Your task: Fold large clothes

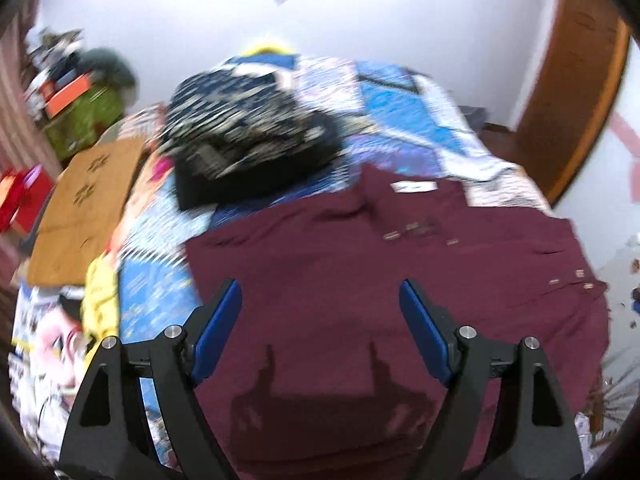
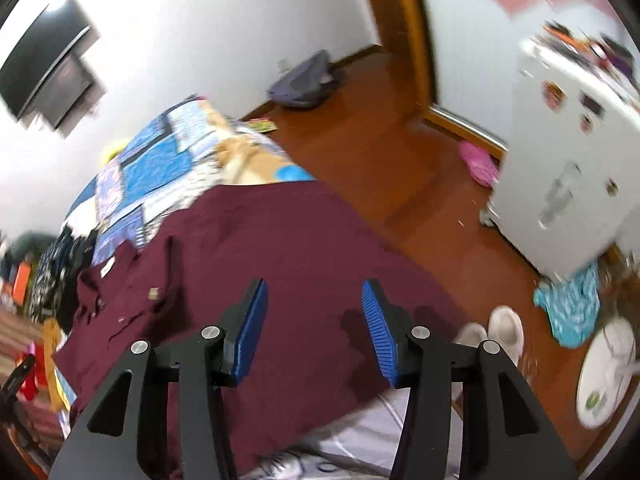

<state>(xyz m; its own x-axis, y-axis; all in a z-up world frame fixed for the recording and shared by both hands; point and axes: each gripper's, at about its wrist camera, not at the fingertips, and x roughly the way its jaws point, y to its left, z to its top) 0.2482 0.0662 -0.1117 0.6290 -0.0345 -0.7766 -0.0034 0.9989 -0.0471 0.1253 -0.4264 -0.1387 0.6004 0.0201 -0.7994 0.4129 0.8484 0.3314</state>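
Both claws spread and empty above the maroon shirt on the bed.

Your left claw (image 1: 320,300) stands wide apart over the maroon shirt (image 1: 360,264), nothing between its blue pads (image 1: 220,320). Your right claw (image 2: 314,300) is parted less widely, also gripping nothing. The shirt lies flat across the near end of the bed (image 1: 400,96), collar toward the far side. A white neck label (image 1: 412,187) shows at the collar; its writing is too blurred to read. Beyond it, a dark patterned garment (image 1: 248,128) lies on the patchwork bedspread. A white fridge (image 2: 568,168) carries magnets, none legible.
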